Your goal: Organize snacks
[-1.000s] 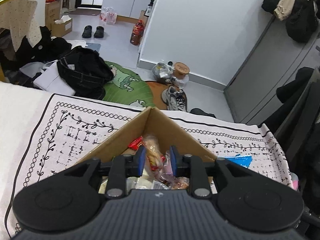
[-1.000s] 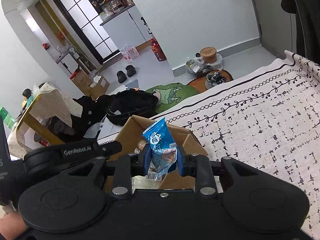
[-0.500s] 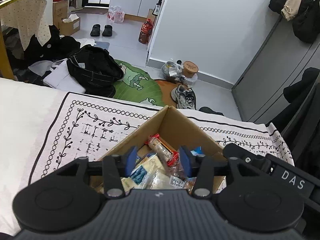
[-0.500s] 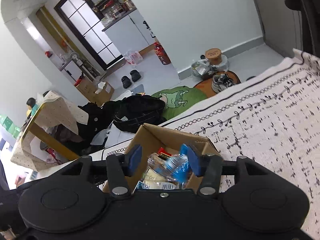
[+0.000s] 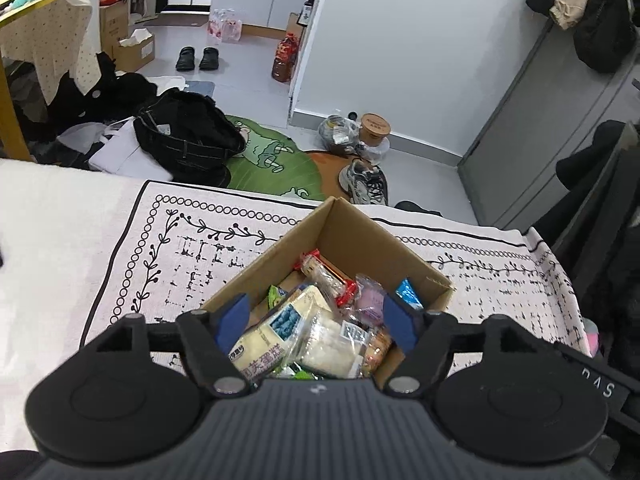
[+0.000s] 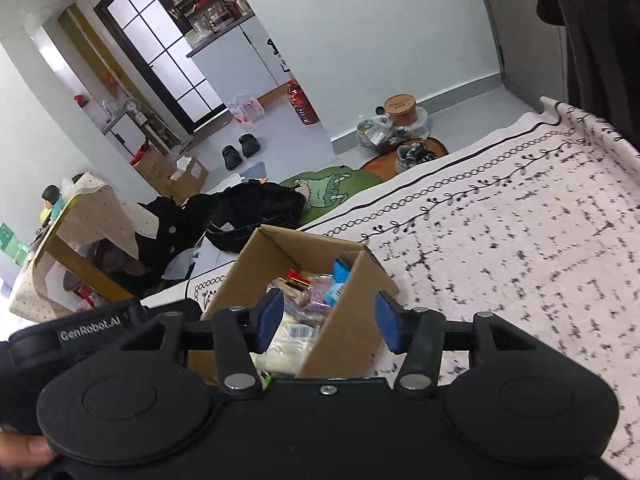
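An open brown cardboard box sits low in the centre of both views on a white cloth with black vine borders, filled with wrapped snacks: a white cake packet with blue print, a small blue sachet by the right wall. The left gripper and right gripper hover over it, blue pads spread wide, holding nothing. Bare cloth stretches right of the box; beyond its far edge lie a black bag and a grey sneaker.
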`<state>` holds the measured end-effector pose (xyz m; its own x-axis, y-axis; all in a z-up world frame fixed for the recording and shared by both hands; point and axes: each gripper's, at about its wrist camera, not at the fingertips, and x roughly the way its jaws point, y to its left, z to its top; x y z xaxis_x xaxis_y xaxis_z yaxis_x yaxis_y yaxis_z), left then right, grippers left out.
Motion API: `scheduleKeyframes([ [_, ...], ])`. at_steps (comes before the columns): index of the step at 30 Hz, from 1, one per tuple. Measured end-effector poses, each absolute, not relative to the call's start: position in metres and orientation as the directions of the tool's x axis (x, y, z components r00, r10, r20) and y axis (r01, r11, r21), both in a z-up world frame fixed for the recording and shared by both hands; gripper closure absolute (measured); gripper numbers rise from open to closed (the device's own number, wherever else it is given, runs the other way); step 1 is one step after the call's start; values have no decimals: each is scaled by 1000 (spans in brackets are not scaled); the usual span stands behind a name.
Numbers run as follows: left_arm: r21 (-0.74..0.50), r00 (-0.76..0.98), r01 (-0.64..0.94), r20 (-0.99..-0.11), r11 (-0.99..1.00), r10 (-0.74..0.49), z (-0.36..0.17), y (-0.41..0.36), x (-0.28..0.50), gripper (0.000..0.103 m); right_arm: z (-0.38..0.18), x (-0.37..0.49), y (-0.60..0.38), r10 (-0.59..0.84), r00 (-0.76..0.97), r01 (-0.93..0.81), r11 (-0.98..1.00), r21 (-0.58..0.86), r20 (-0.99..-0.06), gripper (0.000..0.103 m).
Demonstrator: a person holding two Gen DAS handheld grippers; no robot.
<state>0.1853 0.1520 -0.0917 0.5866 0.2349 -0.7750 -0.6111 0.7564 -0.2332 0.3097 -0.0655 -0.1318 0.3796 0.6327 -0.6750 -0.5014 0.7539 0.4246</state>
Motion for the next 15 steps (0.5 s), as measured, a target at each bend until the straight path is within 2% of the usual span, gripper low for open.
scheduleKeyframes([
  [3,-228,594,-600,-769,767,237,-84,147,181,23,-123,307,-75,628,397,-502,759,415,-669,49],
  [7,-224,605,-581,-762,783,231,-77,137,176,15,-115,302,-88,612,429,-501,773,389,-664,39],
  [12,-220,630,-544,-745,810,221,-67,127,166,9,-106,290,-108,573,464,-471,805,360,-675,32],
  [15,-223,644,-535,-732,815,223,-60,125,158,5,-96,280,-119,568,489,-468,811,350,-662,21],
])
